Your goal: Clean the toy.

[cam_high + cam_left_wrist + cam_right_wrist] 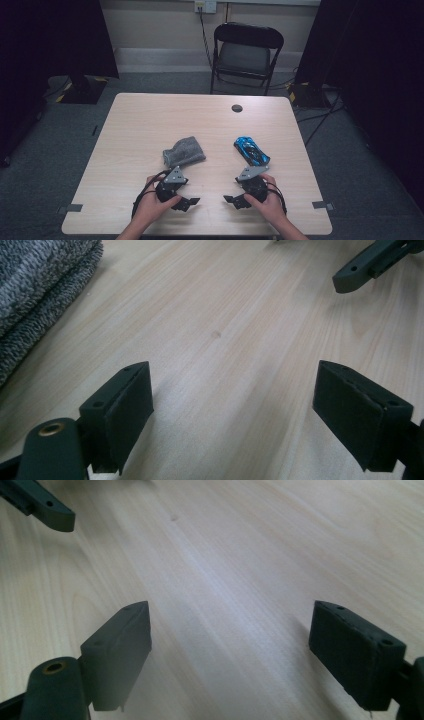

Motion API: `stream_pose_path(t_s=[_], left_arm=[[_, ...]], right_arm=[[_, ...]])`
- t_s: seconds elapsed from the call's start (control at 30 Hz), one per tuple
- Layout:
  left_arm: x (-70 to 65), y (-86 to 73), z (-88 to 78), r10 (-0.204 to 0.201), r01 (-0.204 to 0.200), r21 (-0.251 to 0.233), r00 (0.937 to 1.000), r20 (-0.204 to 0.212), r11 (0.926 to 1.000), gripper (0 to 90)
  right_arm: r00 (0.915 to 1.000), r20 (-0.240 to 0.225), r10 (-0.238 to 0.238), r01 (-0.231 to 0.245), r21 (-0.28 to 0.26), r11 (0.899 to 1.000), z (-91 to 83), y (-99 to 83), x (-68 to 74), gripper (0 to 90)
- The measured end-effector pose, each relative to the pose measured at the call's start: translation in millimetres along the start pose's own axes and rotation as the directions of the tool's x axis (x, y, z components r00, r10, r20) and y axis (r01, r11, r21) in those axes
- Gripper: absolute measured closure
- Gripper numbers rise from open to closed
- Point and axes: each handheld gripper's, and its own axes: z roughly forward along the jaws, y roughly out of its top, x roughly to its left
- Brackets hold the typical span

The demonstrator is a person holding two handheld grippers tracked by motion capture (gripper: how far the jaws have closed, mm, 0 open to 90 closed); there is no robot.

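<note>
both grippers idle at lower centre, jaws wide, holding nothing. grey cloth (pixel 183 152) lies just above left gripper (pixel 189 202); blue toy car (pixel 251 150) just above right gripper (pixel 231 200), long axis running upper-left to lower-right. each hand is nearest its own item.

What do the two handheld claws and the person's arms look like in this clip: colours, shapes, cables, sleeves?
Both the left claw and the right claw are matte black, each topped by a grey three-cornered plate and trailing a black cable looped near the wrist. Up close, the jaws end in flat, blocky black pads with small screw holes, and a brass-coloured rivet sits at the lower left. No sleeves show on the forearms.
</note>
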Motion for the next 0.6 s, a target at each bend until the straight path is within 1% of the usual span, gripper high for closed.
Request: stream_pose_path(t_s=[0.07,0.13,0.3,0.4,0.5,0.53,0.6], left_arm=[[-0.5,-0.4,0.4,0.005,-0.005,0.003,1.0000,-0.004,1.0000,16.0],[-0.8,-1.0,0.7,0.000,0.000,0.004,1.0000,-0.002,1.0000,16.0],[-1.8,-1.7,0.6,0.015,-0.014,0.013,0.9999,-0.007,0.9998,16.0],[-2.9,-2.5,1.3,0.017,-0.017,0.015,0.9998,-0.008,0.9997,16.0],[-3.1,-3.1,1.9,0.020,-0.020,0.013,0.9998,-0.010,0.9997,15.9],[-3.3,-3.1,2.0,0.030,-0.029,0.017,0.9995,-0.013,0.9994,15.9],[-3.7,-3.2,2.3,0.033,-0.033,0.016,0.9993,-0.015,0.9993,15.8]], right_arm=[[1.0000,0.003,-0.009,0.009,0.001,1.000,0.8,-0.8,1.4,16.6],[0.9999,0.001,-0.016,0.016,0.008,1.000,2.1,-1.6,2.7,16.6],[0.9996,0.000,-0.026,0.026,0.009,1.000,2.9,-2.5,4.2,16.2],[0.9990,0.010,-0.044,0.044,0.007,0.999,3.1,-3.7,4.8,16.2],[0.9986,0.018,-0.050,0.050,0.004,0.999,3.2,-4.6,5.8,16.0],[0.9978,0.024,-0.062,0.062,0.000,0.998,3.5,-5.6,6.7,16.0],[0.9974,0.026,-0.067,0.067,-0.001,0.998,3.5,-6.0,7.2,16.0]])
